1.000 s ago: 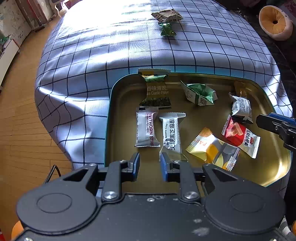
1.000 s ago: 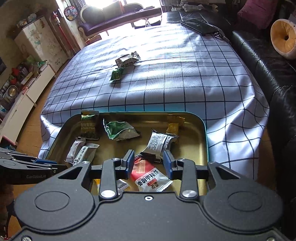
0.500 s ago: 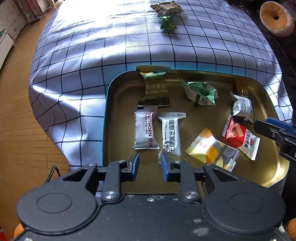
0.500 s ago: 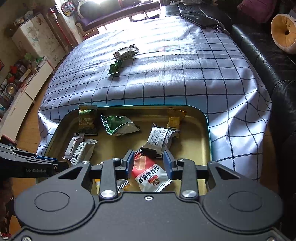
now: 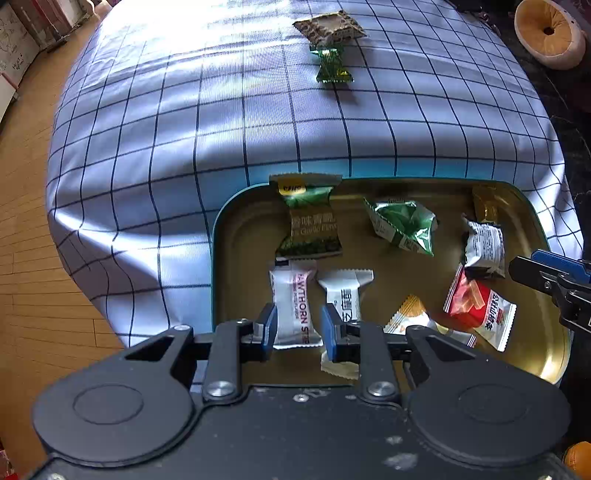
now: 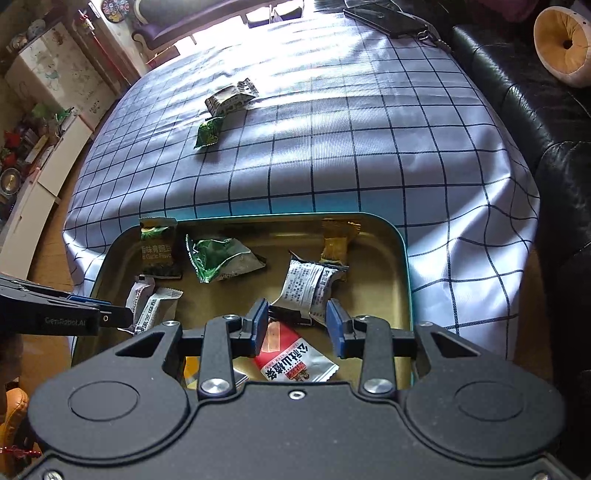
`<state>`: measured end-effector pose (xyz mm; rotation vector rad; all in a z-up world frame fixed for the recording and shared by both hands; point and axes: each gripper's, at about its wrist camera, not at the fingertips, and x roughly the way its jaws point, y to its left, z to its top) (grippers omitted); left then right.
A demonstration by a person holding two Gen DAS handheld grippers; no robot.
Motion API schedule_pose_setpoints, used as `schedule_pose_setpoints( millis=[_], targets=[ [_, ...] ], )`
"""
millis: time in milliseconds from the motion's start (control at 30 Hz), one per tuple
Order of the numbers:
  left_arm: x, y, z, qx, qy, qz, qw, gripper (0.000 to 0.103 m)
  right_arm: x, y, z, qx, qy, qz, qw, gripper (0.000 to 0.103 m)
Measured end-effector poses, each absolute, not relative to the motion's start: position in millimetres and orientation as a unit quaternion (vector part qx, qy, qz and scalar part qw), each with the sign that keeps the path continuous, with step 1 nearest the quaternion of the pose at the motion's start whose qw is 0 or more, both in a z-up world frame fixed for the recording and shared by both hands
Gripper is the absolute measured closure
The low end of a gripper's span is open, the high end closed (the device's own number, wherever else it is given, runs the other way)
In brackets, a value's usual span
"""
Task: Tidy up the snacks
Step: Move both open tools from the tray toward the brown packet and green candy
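A gold tray with a teal rim (image 5: 236, 258) (image 6: 404, 266) sits at the near edge of a checked tablecloth and holds several wrapped snacks. Two snacks lie out on the cloth: a brown patterned packet (image 5: 328, 27) (image 6: 229, 99) and a small green one (image 5: 330, 66) (image 6: 208, 133). My left gripper (image 5: 298, 328) is open and empty above the tray's near left, over a white hawthorn packet (image 5: 293, 306). My right gripper (image 6: 297, 325) is open and empty over a red and white packet (image 6: 291, 358) and a white printed packet (image 6: 308, 286).
The checked tablecloth (image 5: 221, 110) (image 6: 369, 147) hangs over the table's edges. A black sofa (image 6: 546, 122) with a round cushion (image 6: 561, 40) stands at the right. A phone (image 6: 384, 18) lies at the far edge. Wooden floor (image 5: 33, 258) is on the left.
Both grippers have risen and pulled back a little, so more of the cloth and the two loose snacks shows. Both stay open and nothing was picked up.
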<state>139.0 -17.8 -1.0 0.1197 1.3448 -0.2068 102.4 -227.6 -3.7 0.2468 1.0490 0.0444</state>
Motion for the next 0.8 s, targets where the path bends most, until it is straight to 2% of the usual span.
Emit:
schedule_pose_setpoints(
  millis=[300,800],
  targets=[
    [178,-17,19,0.054,0.586,-0.089,0.803,0.077,127,-225,11,0.107,0.483,0.019,0.869,0.058],
    [257,-10,12,0.052,0.549,-0.042,0.833,0.077,186,-204,19,0.106,0.452,0.027,0.885,0.058]
  ],
)
